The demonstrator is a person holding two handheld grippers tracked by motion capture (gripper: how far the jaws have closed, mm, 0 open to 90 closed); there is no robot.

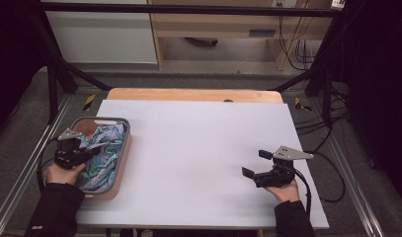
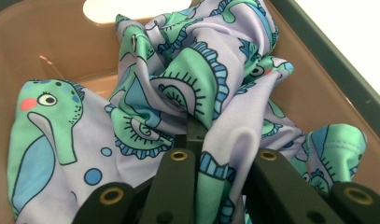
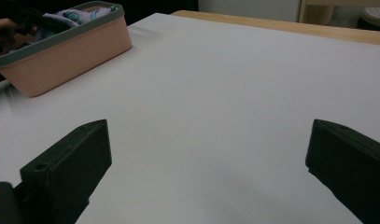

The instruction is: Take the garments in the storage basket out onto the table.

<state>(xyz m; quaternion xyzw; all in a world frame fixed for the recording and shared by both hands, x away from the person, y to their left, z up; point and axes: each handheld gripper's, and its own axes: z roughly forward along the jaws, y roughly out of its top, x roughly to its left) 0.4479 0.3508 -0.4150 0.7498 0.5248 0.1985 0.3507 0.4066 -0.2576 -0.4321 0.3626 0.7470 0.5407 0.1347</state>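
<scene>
Jaws of left gripper (image 2: pixel 197 140) clenched on patterned cloth (image 2: pixel 187 88) inside pink basket (image 1: pixel 120 163); right gripper (image 1: pixel 256 163) released.

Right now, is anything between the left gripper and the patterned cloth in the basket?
No. The left gripper is already shut on a fold of the patterned cloth inside the pink basket; nothing lies between them.

Between the jaws of the black left gripper (image 2: pixel 197 140) bunches a lilac cloth (image 2: pixel 178 88) printed with mint-green and blue seahorses outlined in black, with pink cheek spots and blue dots. Around it stands a salmon-pink basket (image 1: pixel 123 158) with a grey-green rim. Ahead of the black right gripper (image 1: pixel 258 165) spreads a white table (image 1: pixel 198 148) with a pale wood edge beyond.
</scene>
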